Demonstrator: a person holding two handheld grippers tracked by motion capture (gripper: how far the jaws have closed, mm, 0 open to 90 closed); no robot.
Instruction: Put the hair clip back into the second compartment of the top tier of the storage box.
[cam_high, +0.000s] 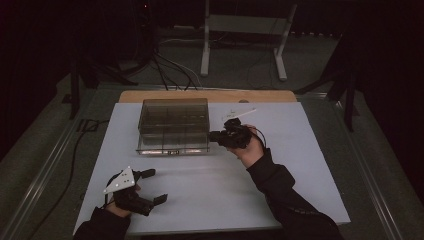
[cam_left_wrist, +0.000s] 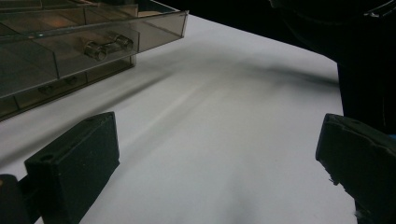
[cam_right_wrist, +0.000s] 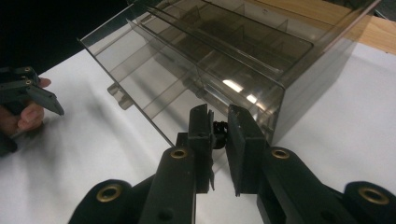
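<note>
Now carrying a small black part (cam_right_wrist: 218, 133) pinched in the closed right hand-held gripper (cam_right_wrist: 219, 135) beside the organizer box (cam_high: 173, 125); next, dropping into a compartment; left hand-held gripper (cam_high: 150, 186) wide open, empty.

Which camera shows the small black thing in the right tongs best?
The right gripper view: the black piece sits close up between the right tongs, beside the drawer box. In the high view it is too small to make out. The left gripper view gives the box.
</note>
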